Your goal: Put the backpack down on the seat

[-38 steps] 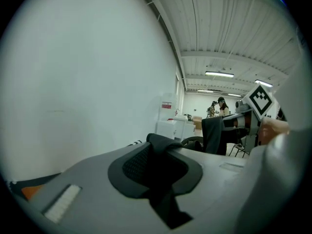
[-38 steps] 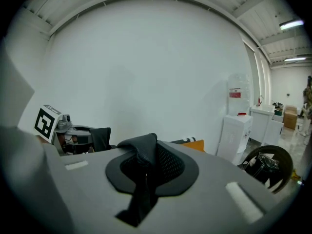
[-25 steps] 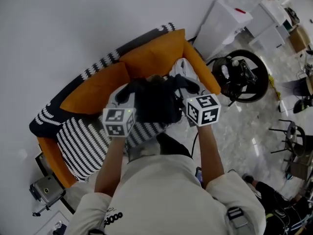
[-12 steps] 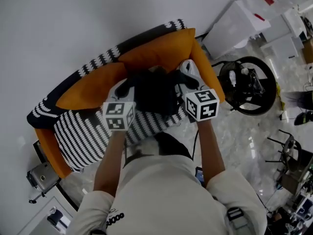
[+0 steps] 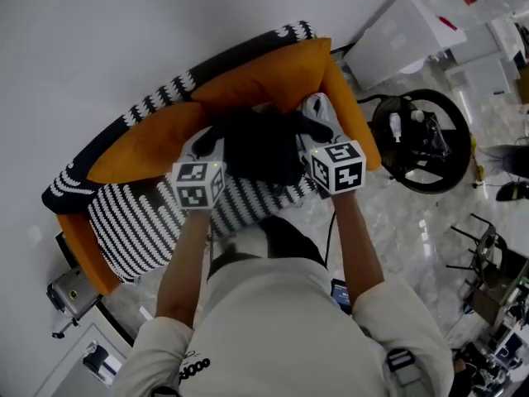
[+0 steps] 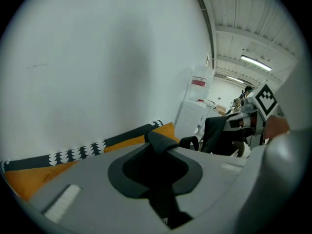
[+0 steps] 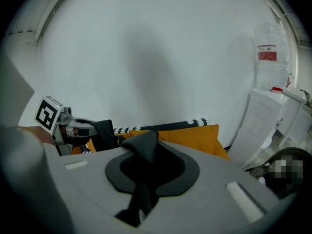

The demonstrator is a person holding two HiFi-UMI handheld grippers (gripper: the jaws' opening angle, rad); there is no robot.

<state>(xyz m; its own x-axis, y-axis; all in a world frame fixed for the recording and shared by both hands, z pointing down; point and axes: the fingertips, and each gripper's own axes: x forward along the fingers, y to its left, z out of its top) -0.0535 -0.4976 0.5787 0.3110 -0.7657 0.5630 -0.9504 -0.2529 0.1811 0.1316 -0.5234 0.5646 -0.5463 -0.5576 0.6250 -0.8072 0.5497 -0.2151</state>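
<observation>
The black backpack [image 5: 260,145] hangs between my two grippers over the sofa's black-and-white striped seat [image 5: 136,226], in front of the orange back cushions [image 5: 264,81]. My left gripper [image 5: 205,162] holds its left side and my right gripper [image 5: 321,143] its right side. In the left gripper view the jaws are shut on a black strap [image 6: 162,142]. In the right gripper view the jaws are likewise shut on a black strap [image 7: 143,150]. The marker cubes hide both sets of fingertips in the head view.
A white wall runs behind the sofa. A black steering-wheel rig [image 5: 421,143] stands on the floor to the right, with a white water dispenser [image 5: 405,31] beyond it. A small grey device [image 5: 70,292] sits on the floor by the sofa's left end.
Both grippers have carried the backpack a little farther in over the seat, toward the orange cushions. Both grips are unchanged.
</observation>
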